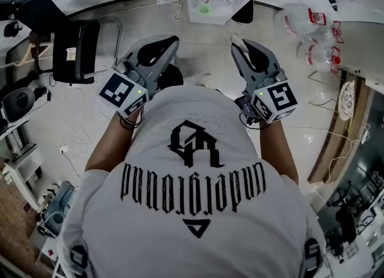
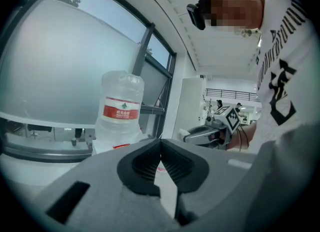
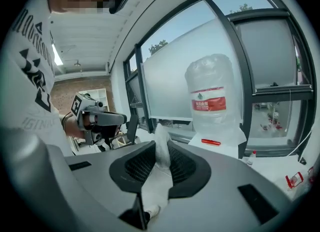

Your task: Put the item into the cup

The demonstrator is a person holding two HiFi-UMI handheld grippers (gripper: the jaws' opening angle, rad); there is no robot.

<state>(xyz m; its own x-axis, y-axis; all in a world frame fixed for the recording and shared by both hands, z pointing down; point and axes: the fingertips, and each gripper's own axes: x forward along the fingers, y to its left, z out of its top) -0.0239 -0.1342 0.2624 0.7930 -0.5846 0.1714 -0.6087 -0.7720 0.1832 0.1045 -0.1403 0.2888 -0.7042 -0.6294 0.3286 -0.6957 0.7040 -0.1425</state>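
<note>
**Right jaws carry white item, no cup in view**

Head view: person in a white T-shirt (image 1: 192, 181) seen from above, both grippers held out in front over a pale floor (image 1: 198, 60). Left gripper (image 1: 171, 44) has nothing showing at its tips. Right gripper (image 1: 242, 48) has a bit of the white item (image 1: 235, 38) poking out at the tip. Black chair (image 1: 75, 48) is off to the left. No cup and no worktop can be made out here.

Left gripper view: jaws closed tip to tip, nothing between them. A big water bottle (image 2: 121, 108) with a red label stands ahead by the window, and the other gripper shows to the right.

Right gripper view: jaws clamped on the item, a soft, crumpled white piece that looks like plastic or tissue. It stands up past the tips and hangs down behind them. Same bottle is ahead.

Risks, as judgement:
- The item is limp and thinly pinched, so a quick swing could pull it free.
- A floppy end may catch the cup's rim or cling to a jaw on release and miss.
- With the left jaws closed, nothing is ready to steady a light cup, so a nudge could tip it.
- The cup is unseen, so the drop spot is unconfirmed.
</note>
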